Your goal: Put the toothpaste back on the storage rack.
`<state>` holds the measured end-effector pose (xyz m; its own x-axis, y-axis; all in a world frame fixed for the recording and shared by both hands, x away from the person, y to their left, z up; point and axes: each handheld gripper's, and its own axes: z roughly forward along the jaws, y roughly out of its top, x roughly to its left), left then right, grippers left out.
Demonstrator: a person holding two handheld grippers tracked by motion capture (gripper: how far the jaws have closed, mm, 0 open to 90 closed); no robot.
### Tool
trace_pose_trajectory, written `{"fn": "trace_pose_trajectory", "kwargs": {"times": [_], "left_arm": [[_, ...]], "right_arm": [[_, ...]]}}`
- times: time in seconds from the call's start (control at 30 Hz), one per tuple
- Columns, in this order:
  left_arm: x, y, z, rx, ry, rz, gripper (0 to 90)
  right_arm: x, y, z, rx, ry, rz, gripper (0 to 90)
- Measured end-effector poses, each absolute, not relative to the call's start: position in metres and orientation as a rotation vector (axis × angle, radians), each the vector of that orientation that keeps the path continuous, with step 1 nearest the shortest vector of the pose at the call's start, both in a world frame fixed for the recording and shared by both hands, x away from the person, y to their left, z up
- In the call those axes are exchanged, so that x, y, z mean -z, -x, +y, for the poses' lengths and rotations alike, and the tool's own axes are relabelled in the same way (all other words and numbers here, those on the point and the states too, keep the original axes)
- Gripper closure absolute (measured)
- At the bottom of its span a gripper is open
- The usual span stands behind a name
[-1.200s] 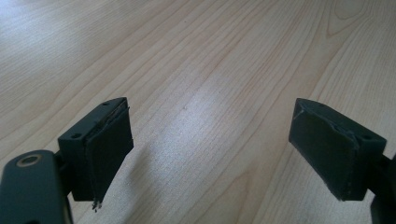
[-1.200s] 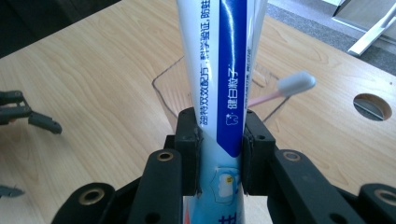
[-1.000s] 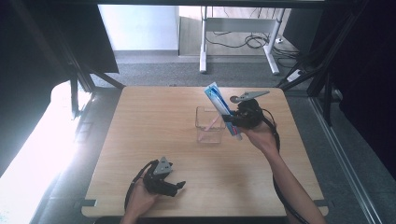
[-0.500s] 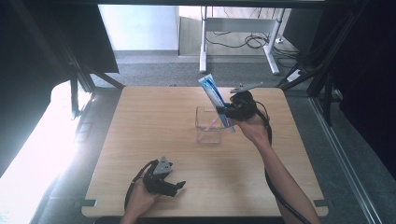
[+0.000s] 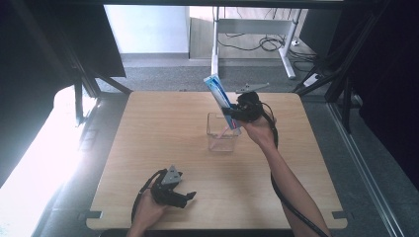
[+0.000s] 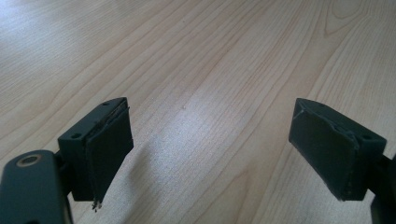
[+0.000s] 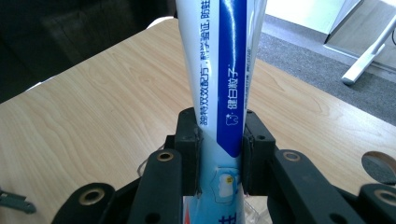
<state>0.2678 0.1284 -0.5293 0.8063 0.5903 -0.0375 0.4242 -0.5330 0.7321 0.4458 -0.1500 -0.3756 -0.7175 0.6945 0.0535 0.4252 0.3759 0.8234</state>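
Toothpaste tube, clamped in right tongs, hangs tilted above clear cup, not yet dropped in; left tongs rest apart on worktop.

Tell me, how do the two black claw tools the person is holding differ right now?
The left gripper is open with nothing between its jaws; the right gripper is shut on a blue-and-white tube. The left gripper sits low at the wooden table's near edge; the right gripper is raised over the clear container farther back. Both are black, two-jawed and hand-held.
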Motion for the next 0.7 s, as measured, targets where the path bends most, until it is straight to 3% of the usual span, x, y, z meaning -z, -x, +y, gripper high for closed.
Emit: {"fn": "trace_pose_trajectory", "kwargs": {"times": [0.7], "left_arm": [[0.531,-0.268,0.129,-0.269,-2.222,0.739,13.5]], "right_arm": [[0.412,-0.464,-0.134,-1.259,-0.957,2.333,72.9]]}}
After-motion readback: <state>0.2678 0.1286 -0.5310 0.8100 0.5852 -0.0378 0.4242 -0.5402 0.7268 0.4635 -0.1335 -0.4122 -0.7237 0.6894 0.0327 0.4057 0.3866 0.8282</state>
